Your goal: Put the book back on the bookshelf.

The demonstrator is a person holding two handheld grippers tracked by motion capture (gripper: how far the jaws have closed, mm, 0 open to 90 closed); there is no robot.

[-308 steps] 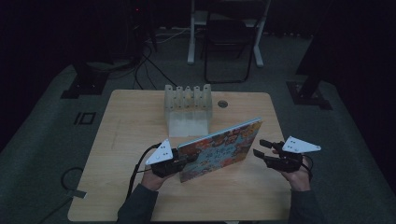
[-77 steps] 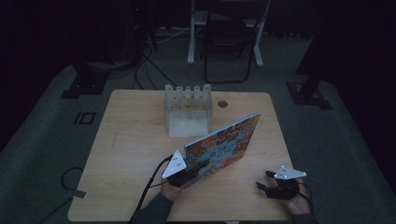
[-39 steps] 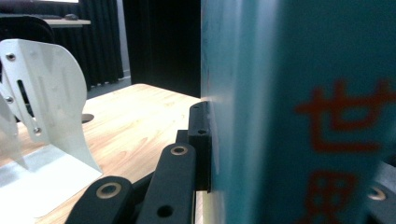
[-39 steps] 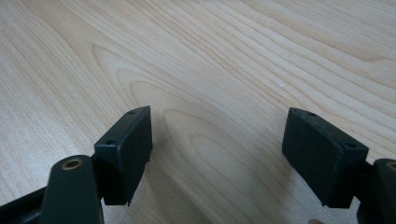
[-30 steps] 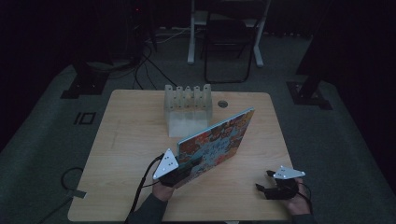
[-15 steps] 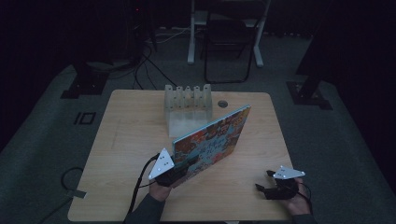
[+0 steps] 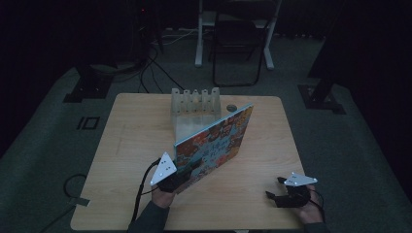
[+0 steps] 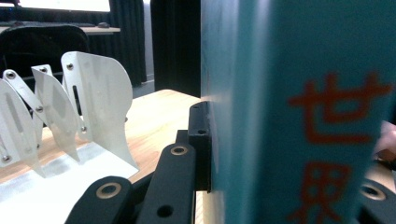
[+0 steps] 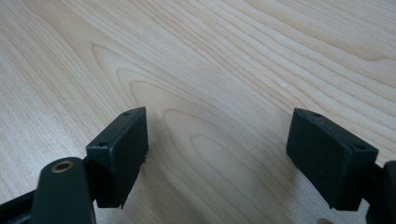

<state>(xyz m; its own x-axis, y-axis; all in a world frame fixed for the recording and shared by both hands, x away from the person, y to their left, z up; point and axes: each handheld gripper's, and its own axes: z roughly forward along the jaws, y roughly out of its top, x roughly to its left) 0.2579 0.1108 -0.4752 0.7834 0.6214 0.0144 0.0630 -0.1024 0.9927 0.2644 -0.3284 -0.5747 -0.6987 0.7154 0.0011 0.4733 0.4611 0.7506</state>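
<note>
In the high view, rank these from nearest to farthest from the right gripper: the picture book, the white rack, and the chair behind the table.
From the right gripper, at the table's near right corner:
1. Picture book, to its left, clamped upright in the left gripper.
2. White rack, at the table's far side, middle.
3. Chair, on the floor beyond the table.

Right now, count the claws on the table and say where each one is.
2. The left claw is near the table's front left, shut on the book. The right claw is at the front right, open above bare wood.
</note>
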